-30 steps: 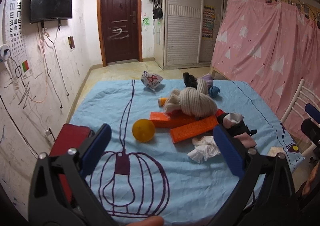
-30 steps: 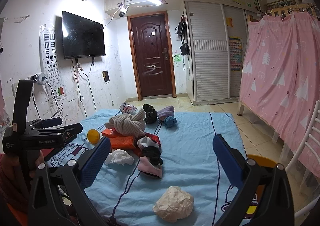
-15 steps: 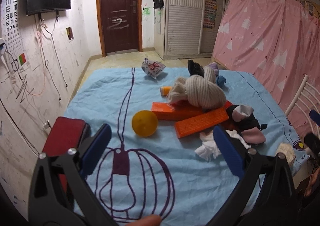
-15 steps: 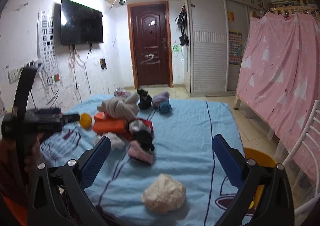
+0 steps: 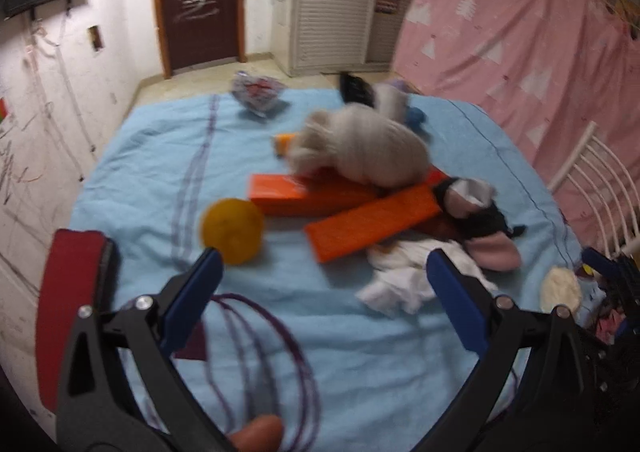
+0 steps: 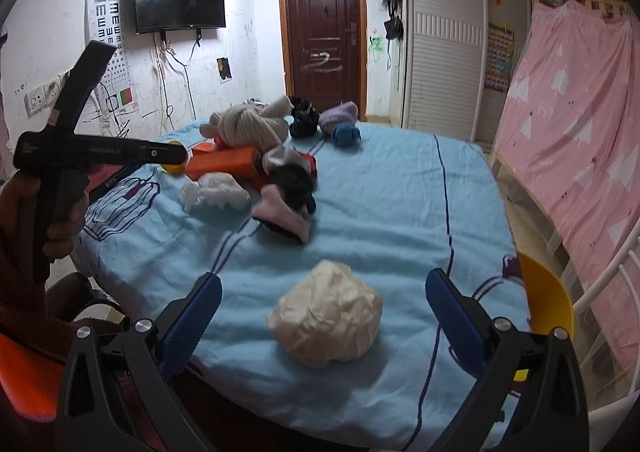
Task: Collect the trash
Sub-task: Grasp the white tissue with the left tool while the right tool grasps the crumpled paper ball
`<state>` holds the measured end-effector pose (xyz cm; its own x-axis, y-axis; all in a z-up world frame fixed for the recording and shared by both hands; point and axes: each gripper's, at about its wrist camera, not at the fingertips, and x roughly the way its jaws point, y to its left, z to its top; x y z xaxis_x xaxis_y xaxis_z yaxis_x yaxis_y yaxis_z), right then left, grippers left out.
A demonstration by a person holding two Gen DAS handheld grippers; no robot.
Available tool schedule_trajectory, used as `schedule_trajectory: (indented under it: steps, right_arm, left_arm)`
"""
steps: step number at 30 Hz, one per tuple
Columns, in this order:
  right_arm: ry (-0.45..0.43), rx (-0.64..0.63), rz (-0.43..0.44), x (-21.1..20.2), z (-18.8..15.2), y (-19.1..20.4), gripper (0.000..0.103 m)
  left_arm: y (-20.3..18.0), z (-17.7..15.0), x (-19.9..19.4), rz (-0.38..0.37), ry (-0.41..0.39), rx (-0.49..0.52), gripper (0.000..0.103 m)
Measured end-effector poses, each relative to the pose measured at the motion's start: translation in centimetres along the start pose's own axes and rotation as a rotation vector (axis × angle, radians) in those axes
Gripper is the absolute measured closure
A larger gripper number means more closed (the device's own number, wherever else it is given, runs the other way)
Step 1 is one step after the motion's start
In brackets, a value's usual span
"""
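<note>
A cream crumpled paper ball (image 6: 326,314) lies on the blue cloth (image 6: 400,220) just ahead of my right gripper (image 6: 322,314), which is open and empty with the ball between its fingers' line. The ball also shows at the right in the left wrist view (image 5: 560,288). A white crumpled tissue (image 5: 404,280) lies near my left gripper's right finger; it also shows in the right wrist view (image 6: 218,192). My left gripper (image 5: 322,288) is open and empty above the cloth (image 5: 160,156).
On the cloth lie a yellow ball (image 5: 232,230), orange boxes (image 5: 372,222), a beige knitted bundle (image 5: 368,150), socks (image 5: 476,220) and a patterned wrapper (image 5: 258,92). A red phone-like slab (image 5: 72,308) is at left. A yellow bin (image 6: 544,300) and a white chair (image 6: 608,300) stand at right.
Both grippers have moved forward and lower over the table. The paper ball now sits nearer, between the right gripper's fingers. The left view is blurred from motion.
</note>
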<state>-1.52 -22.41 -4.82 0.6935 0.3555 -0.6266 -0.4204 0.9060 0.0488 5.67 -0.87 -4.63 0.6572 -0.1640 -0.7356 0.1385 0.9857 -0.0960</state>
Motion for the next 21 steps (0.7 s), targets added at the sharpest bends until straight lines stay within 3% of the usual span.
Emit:
schedule_trajectory:
  steps: [1,5,8,12,16,21]
  right_arm:
    - [0.002,0.015,0.012,0.1,-0.1,-0.3,0.008]
    - [0.015,0.04,0.05,0.3,-0.3,-0.8,0.008]
    - [0.024,0.054,0.07,0.6,-0.4,-1.0,0.01]
    - [0.055,0.082,0.085,1.4,-0.8,-1.4,0.046]
    - [0.044,0.103,0.1,1.4,-0.8,-1.7,0.049]
    - [0.011,0.136,0.081,0.9,-0.6,-2.6,0.05]
  left_arm:
    - [-0.9,-0.1,0.3,-0.026,0.015,0.02,0.006]
    - [-3.4,-0.4,2.0,-0.095,0.086,0.07,0.027]
    - [-4.7,-0.4,3.1,-0.109,0.119,0.097,0.035]
    - [-6.1,-0.8,4.0,-0.101,0.133,0.123,0.051]
    - [-6.4,-0.9,3.9,-0.126,0.13,0.121,0.072]
    - [-6.9,-0.8,3.4,-0.125,0.114,0.133,0.078]
